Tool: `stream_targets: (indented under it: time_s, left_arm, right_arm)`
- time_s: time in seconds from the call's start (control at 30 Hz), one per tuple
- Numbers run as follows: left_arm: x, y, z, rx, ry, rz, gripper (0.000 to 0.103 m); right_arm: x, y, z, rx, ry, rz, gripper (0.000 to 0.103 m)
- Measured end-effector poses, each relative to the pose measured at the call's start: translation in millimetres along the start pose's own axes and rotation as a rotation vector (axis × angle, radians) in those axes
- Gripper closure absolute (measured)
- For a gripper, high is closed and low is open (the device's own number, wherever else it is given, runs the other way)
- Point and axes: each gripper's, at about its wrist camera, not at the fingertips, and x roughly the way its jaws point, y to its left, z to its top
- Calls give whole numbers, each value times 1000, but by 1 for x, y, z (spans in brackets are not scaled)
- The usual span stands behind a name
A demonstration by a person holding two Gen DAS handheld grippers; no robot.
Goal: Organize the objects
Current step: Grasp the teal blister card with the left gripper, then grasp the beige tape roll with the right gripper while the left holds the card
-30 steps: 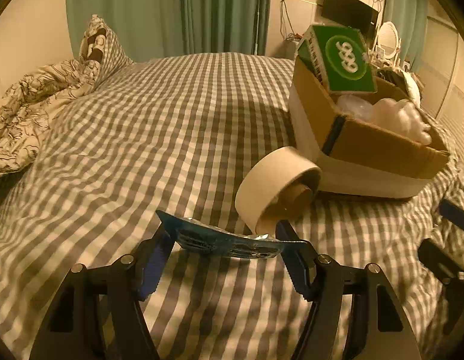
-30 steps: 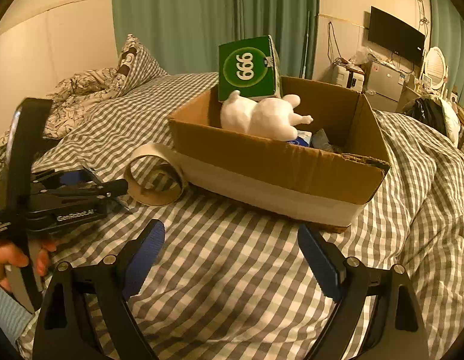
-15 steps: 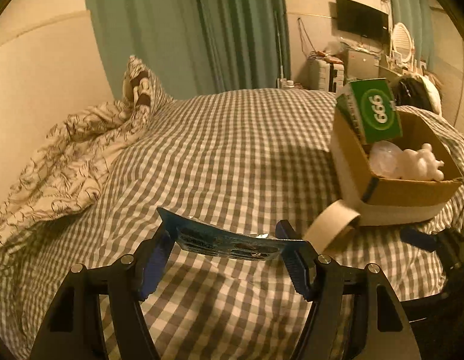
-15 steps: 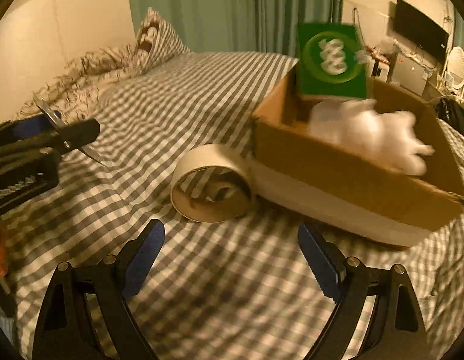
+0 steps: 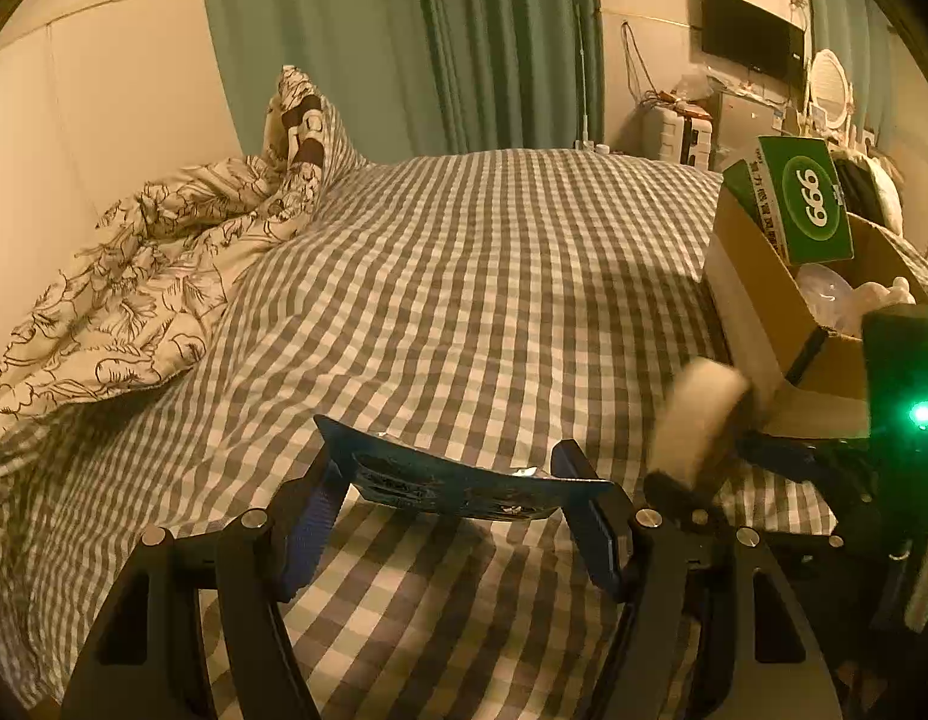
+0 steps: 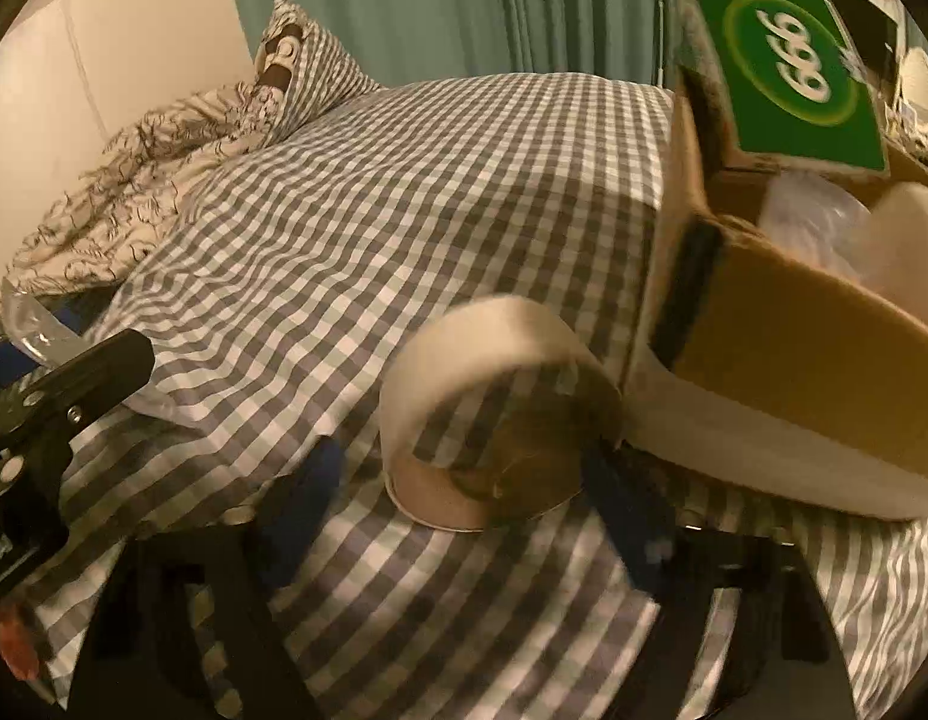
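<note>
Now: cardboard box [image 6: 782, 324] on checked bedspread [image 5: 464, 276] as landmark. Green carton [image 6: 788, 60] upright in its far corner. Tape roll [image 6: 500, 408] on edge, just beside box's near-left corner. Right gripper [image 6: 464, 498] jaws just been closing, roll between them; pad contact blurred, cannot tell. Left gripper [image 5: 458, 498], well left of box, pinches blue foil packet [image 5: 458, 480] by its ends

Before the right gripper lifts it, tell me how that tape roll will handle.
The tape roll stands on its curved edge on the soft checked bed, so it probably rolls if nudged. Its wall looks thin around a wide hollow core: likely light, and it may flex under a hard squeeze. The right gripper has just been closing, with the roll between its fingers.
</note>
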Motion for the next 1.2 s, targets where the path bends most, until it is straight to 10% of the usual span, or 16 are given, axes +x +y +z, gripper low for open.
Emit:
stream_targets:
  time_s: [0.27,0.77,0.8,0.93,1.2]
  left_arm:
    - [-7,-4,0,9,-11,4,32]
    - [-57,-20,-4,7,-49,-33,32]
    - [-58,-20,-4,8,-49,-32,32]
    - [-53,-16,7,16,-57,-27,32]
    - [-13,9,22,-21,-15,50,32]
  right_arm:
    - [-13,13,5,-93,-8,31,97]
    - [-109,1,-10,-139,-98,75,102]
    - [-110,1,-11,-140,-95,64,98]
    - [-106,1,-18,-137,-95,40,25]
    - [-44,24,5,-217,-61,23,25]
